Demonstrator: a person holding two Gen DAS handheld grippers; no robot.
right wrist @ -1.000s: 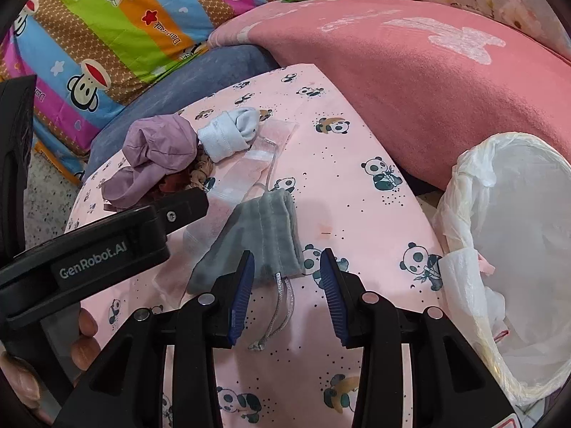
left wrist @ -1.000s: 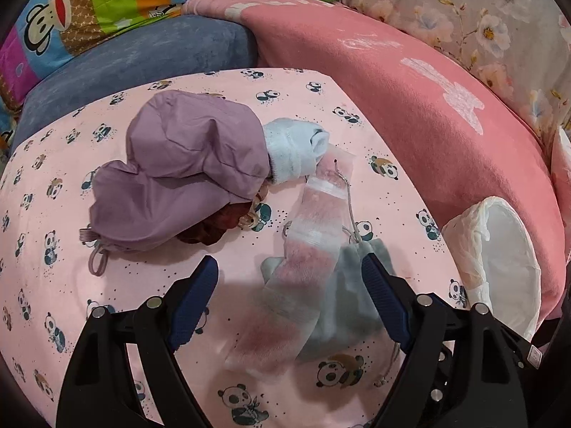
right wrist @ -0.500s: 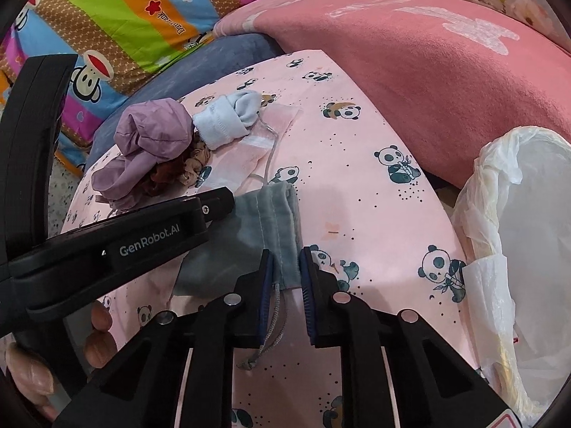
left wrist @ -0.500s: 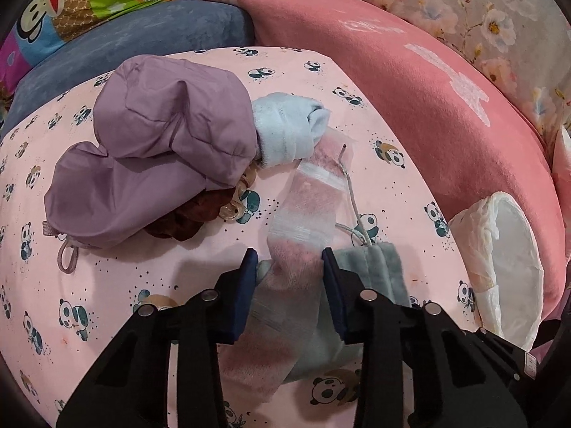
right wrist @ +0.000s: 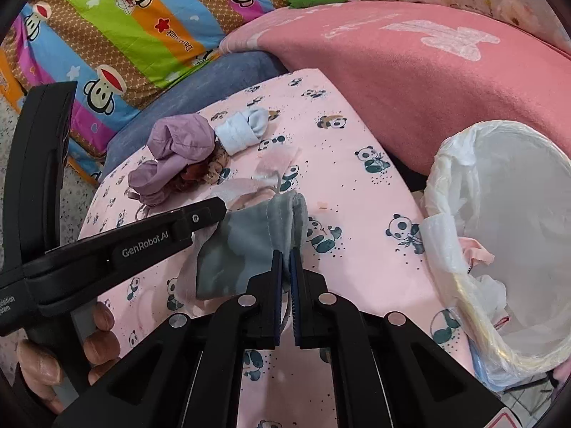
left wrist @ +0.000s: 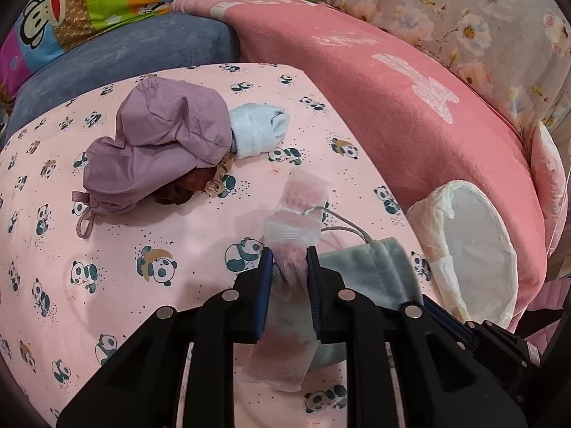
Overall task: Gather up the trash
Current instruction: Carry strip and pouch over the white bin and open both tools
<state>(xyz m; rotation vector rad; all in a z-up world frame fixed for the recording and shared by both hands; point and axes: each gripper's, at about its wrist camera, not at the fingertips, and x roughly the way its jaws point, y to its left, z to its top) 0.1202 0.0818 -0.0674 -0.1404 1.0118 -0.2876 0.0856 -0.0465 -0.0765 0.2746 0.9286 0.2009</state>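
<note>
Right now the left gripper [left wrist: 289,260] is pinching a translucent plastic wrapper [left wrist: 298,226], its blue fingers [left wrist: 264,278] having just been closing on the crumpled strip, which is standing up ahead of them and trailing down behind over the panda-print sheet [left wrist: 150,249]. Meanwhile the right gripper [right wrist: 284,262] is clamping the near edge of a grey drawstring pouch [right wrist: 249,246]; its fingers [right wrist: 275,274] are pressing almost flat together with the fabric and a thin silver cord caught between them. In the right wrist view the pouch is sagging to the left of that grip, and the left gripper's black arm is crossing over its far corner, with a person's hand [right wrist: 71,342] wrapping the handle at lower left.

Farther back on the sheet a lilac bag [left wrist: 160,149] is lying bunched up, touching a rolled pale-blue sock [left wrist: 258,132] on its right and a dark red scrunchie [left wrist: 185,187] at its near edge. Off the sheet's right edge a bin lined with a white bag [right wrist: 499,249] is standing open, with some scraps showing inside it. A pink blanket [right wrist: 410,82] is draping behind the sheet.
</note>
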